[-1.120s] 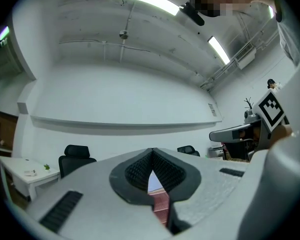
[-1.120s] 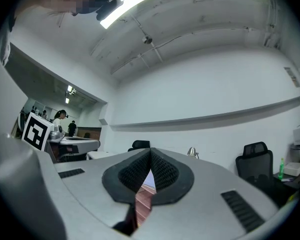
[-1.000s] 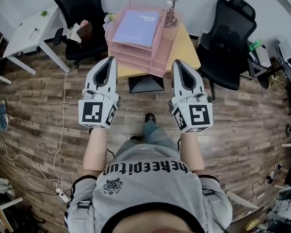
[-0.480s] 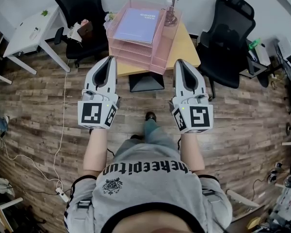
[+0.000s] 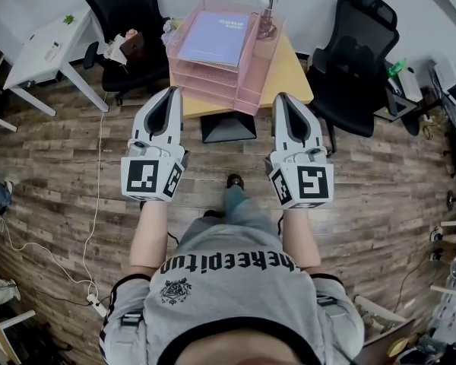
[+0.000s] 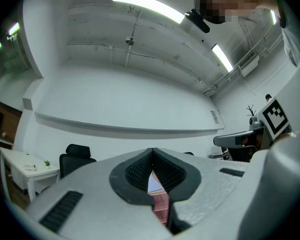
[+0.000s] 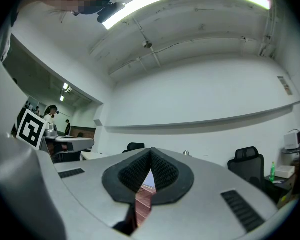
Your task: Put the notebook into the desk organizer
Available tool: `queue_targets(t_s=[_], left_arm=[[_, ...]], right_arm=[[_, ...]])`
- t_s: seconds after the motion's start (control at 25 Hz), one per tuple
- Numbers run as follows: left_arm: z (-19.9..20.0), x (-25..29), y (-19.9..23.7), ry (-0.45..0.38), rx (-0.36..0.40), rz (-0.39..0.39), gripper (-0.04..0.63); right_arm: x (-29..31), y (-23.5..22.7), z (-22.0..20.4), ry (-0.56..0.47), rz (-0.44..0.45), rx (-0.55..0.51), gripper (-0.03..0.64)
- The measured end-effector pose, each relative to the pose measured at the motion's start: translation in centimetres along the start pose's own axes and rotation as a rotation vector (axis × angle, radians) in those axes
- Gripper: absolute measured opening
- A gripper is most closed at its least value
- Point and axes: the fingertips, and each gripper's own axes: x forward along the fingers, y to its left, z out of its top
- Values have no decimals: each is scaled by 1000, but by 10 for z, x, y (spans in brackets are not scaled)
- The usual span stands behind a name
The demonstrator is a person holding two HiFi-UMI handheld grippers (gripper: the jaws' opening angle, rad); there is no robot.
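Observation:
A lavender notebook (image 5: 216, 38) lies flat in the top tray of the pink wire desk organizer (image 5: 213, 86), which stands on a small yellow desk (image 5: 292, 74). Both grippers are held side by side in front of the desk, short of the organizer and touching nothing. My left gripper (image 5: 171, 92) is shut and empty. My right gripper (image 5: 282, 97) is also shut with nothing in it. In the left gripper view the closed jaw tips (image 6: 152, 150) meet, with a sliver of the pink organizer (image 6: 161, 206) showing below them. The right gripper view shows its closed tips (image 7: 151, 150) the same way.
A silver desk lamp (image 5: 268, 6) stands at the organizer's back right. Black office chairs sit at the left (image 5: 125, 14) and right (image 5: 357, 59) of the desk. A white table (image 5: 45, 48) is far left, and a cable (image 5: 99, 173) runs across the wooden floor.

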Motion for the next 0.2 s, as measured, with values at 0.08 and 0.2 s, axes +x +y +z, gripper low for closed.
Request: queue_targets(t_s=[0.08, 0.2], left_arm=[[0, -1, 2, -1, -5, 2, 3], [0, -1, 5, -3, -14, 4, 3]], right_arm=[[0, 0, 0, 3, -5, 1, 2], [0, 2, 0, 4, -7, -1, 2]])
